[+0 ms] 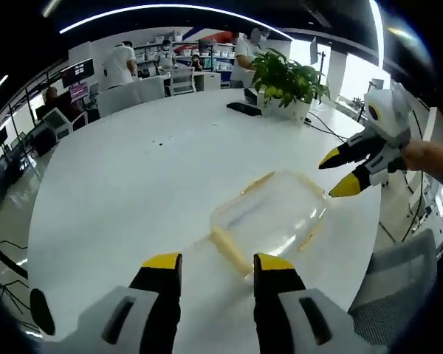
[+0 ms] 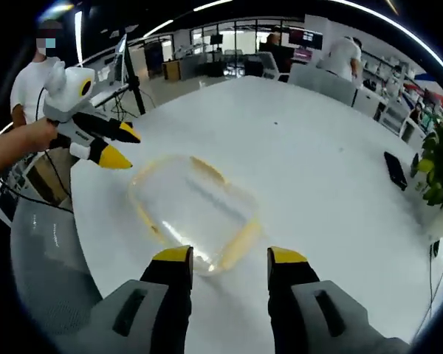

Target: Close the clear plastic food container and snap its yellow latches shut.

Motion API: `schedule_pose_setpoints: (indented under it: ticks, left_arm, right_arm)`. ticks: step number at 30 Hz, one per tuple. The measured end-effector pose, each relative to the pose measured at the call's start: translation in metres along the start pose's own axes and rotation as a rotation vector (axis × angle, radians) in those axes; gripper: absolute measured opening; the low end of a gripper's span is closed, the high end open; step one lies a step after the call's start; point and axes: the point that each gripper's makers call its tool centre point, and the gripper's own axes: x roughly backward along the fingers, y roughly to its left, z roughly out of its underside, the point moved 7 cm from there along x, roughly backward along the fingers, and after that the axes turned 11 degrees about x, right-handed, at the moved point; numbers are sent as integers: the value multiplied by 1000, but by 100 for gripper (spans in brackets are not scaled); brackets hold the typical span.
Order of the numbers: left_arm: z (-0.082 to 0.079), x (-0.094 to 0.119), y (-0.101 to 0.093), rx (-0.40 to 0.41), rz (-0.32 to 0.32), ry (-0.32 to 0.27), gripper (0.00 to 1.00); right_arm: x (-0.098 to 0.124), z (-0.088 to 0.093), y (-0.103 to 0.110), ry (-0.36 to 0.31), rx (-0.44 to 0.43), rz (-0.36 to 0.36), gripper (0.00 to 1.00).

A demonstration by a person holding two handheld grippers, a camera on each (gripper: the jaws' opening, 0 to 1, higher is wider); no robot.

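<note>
Left gripper view: the left claw (image 1: pixel 217 267) stands at bottom centre, jaws apart and empty, aimed at the container (image 1: pixel 269 217) just beyond its tips. The container lies at frame centre on the white surface (image 1: pixel 133 184), lid apparently seated; a yellow latch (image 1: pixel 230 249) faces the left claw, and it cannot be determined whether that latch is snapped.

At right of frame, the right claw (image 1: pixel 338 171) hovers near the container's far end, jaws parted, holding nothing.

Each claw likely faces one short end so that opposite latches can be pressed.

The container sits near the surface's edge; open surface extends behind it to a plant (image 1: pixel 288 77) at upper right.
</note>
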Motion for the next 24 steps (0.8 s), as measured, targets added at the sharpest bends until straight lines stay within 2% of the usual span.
schedule_pose_setpoints:
  ticks: [2, 6, 11, 16, 20, 24]
  left_arm:
    - [1, -1, -2, 7, 3, 0, 31]
    - [3, -6, -6, 8, 2, 2, 30]
    - [3, -12, -13, 33, 16, 5, 30]
    - [6, -17, -15, 59, 31, 13, 28]
    - [10, -23, -17, 81, 51, 31, 28]
    - [11, -27, -20, 99, 70, 43, 26]
  right_arm:
    - [-1, 2, -2, -9, -57, 13, 37]
    - [-6, 4, -6, -9, -89, 20, 36]
    - [-15, 3, 0, -15, -140, 0, 36]
    - [-25, 5, 6, 5, -145, -22, 36]
    - [-27, 4, 7, -5, -202, -39, 35]
    - [-28, 3, 7, 2, -208, -49, 35]
